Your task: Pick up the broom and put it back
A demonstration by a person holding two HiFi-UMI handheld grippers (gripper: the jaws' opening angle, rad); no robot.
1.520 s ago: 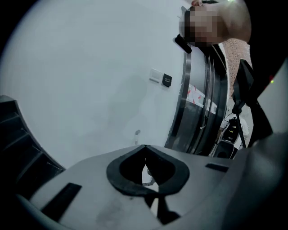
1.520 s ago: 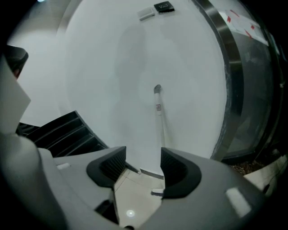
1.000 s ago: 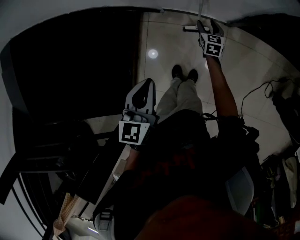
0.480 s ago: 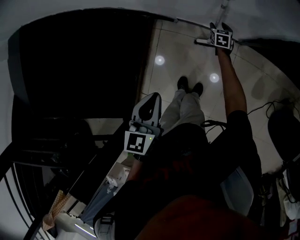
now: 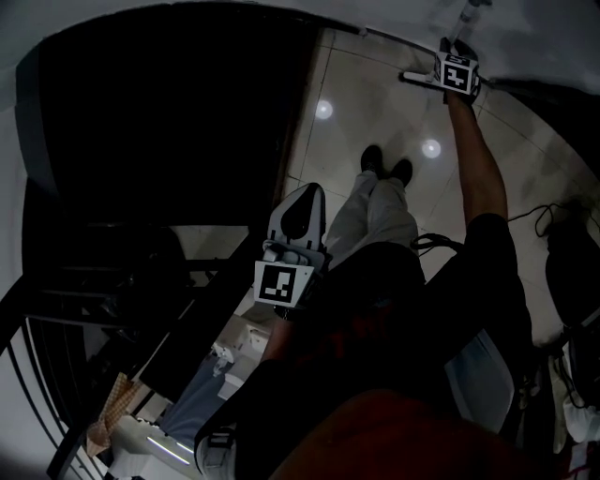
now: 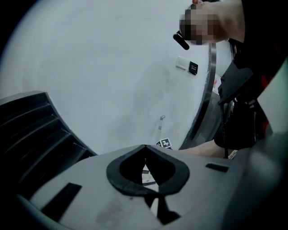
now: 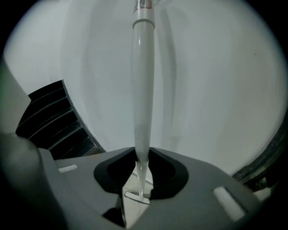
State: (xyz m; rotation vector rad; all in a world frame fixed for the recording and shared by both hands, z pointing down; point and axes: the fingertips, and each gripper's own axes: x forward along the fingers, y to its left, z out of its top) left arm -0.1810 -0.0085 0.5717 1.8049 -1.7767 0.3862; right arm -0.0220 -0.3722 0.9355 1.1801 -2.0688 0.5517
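Observation:
The broom's white handle (image 7: 143,90) stands upright against the white wall and runs down between my right gripper's (image 7: 137,182) jaws, which have just been closing and now clamp it. In the head view the right gripper (image 5: 457,54) is stretched out to the wall at the top right, with a thin stretch of the handle (image 5: 467,17) above it and a pale bar (image 5: 416,77) low beside it. My left gripper (image 5: 302,192) hangs near the person's legs, shut with nothing in it. The left gripper view shows its tips (image 6: 144,147) meeting.
A black slatted structure (image 6: 31,130) fills the left side. Shiny floor tiles (image 5: 323,111) lie under the person's shoes (image 5: 386,164). Cables (image 5: 548,216) trail at the right, and a curved metal rail (image 6: 209,81) runs along the wall.
The right gripper has travelled further out to the wall, up and right in the head view. The left gripper has drifted slightly right and down.

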